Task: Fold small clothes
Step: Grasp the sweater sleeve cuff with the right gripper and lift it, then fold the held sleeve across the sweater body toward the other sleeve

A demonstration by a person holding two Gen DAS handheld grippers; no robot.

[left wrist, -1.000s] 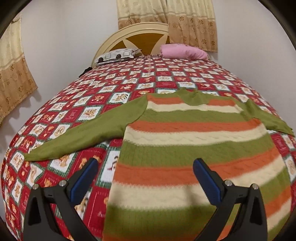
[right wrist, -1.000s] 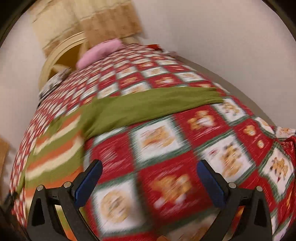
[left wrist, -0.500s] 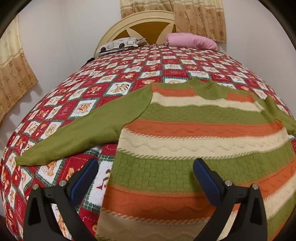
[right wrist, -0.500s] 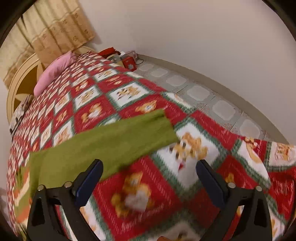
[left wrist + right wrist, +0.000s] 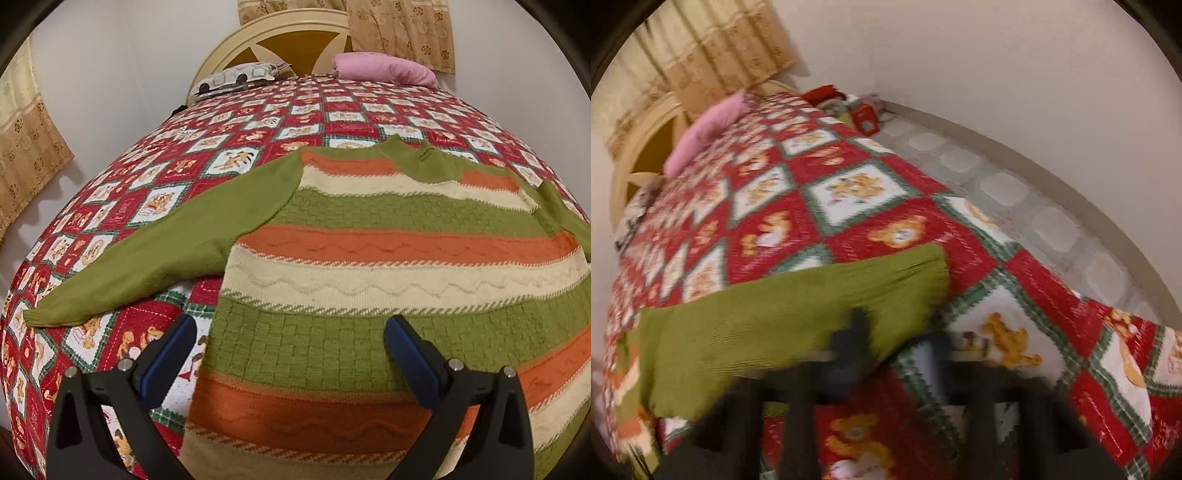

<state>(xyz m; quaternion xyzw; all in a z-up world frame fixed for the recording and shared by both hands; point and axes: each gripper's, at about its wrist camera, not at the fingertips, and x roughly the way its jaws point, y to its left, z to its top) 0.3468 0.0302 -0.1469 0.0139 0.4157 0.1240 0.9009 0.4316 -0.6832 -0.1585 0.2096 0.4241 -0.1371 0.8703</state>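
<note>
Green sleeve now right in front of our right gripper, where moments ago we saw mostly quilt.

We have swung the right gripper in toward the cuff of the right sleeve, so a first sleeve fold looks about to start; its fingers are blurred and look closer together, but we cannot tell whether they grip anything. Our left gripper has moved closer over the striped sweater, spread flat on the quilt, fingers wide apart and holding nothing.
</note>
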